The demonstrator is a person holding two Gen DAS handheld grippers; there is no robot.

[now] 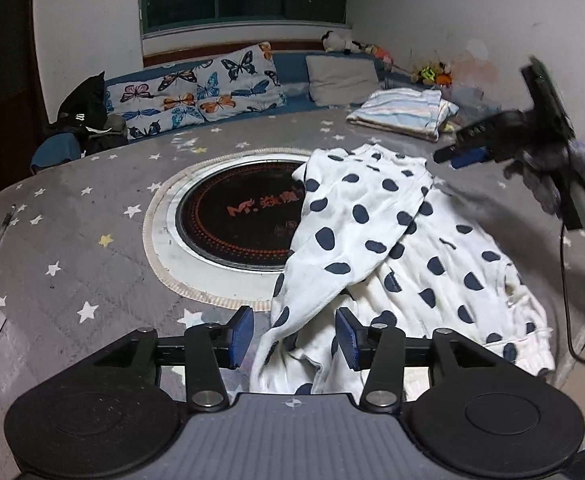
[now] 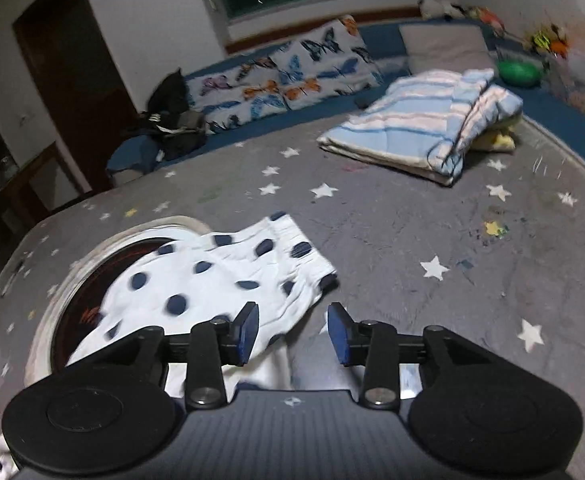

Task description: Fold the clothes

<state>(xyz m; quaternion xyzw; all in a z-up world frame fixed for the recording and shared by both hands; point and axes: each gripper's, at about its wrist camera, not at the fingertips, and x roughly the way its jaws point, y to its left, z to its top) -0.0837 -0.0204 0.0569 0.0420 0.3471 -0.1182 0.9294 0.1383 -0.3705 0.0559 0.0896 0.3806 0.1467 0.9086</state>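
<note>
A white garment with dark blue dots (image 1: 376, 248) lies crumpled on the grey star-patterned table (image 1: 72, 240), one part folded over and partly covering the round black hotplate (image 1: 236, 220). My left gripper (image 1: 294, 340) is open, its blue pads either side of the garment's near edge. My right gripper (image 2: 292, 334) is open and empty above the garment's cuffed end (image 2: 228, 280). It also shows in the left wrist view (image 1: 464, 154), held in the air at the right, above the cloth.
A folded blue-striped cloth (image 2: 416, 132) lies at the table's far right. A pen (image 1: 2, 232) lies near the left edge. Butterfly cushions (image 1: 196, 88) and a grey pillow (image 1: 340, 76) sit on the bench behind. A cable (image 1: 568, 300) hangs at the right.
</note>
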